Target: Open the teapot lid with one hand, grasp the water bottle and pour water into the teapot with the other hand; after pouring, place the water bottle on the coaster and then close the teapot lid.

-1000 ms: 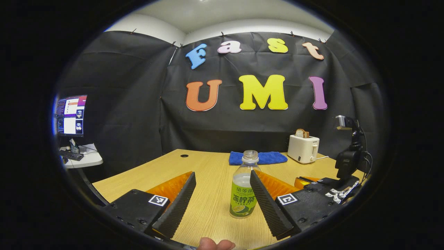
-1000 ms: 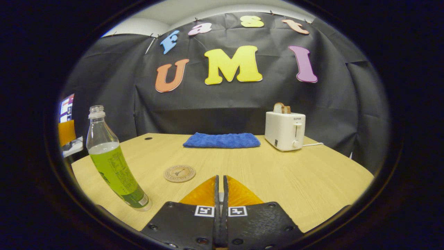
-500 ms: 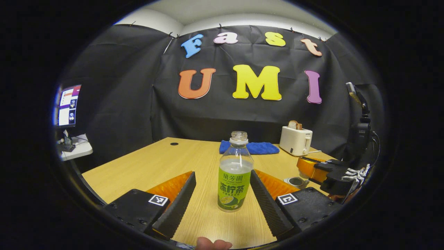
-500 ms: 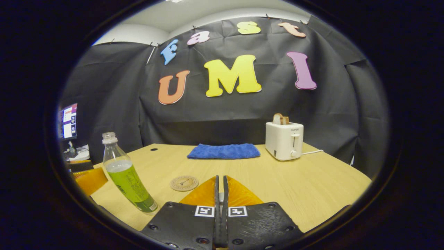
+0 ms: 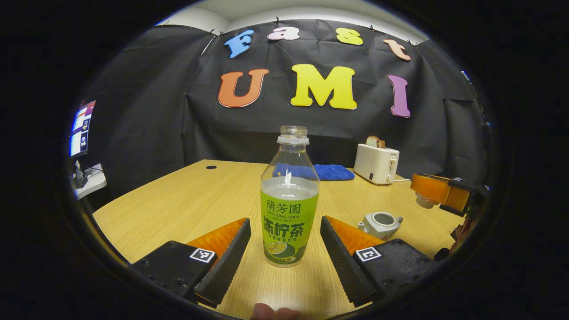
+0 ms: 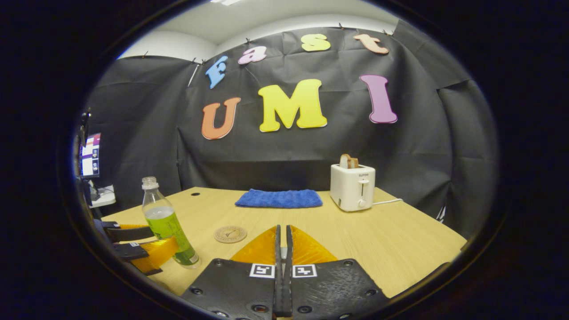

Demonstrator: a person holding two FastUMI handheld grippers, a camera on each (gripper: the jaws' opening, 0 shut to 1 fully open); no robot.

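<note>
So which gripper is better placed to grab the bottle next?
Left. The left gripper is open with the water bottle upright between its fingers; the right gripper is shut, off beside the teapot.

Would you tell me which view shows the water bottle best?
The left gripper view: the water bottle stands upright, centred and large between that gripper's open fingers. In the right gripper view the bottle is small, near the left edge, partly hidden by the left gripper.

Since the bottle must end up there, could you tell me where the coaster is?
In the right gripper view the coaster lies flat on the table, just right of the water bottle and nearer than the blue towel.
</note>
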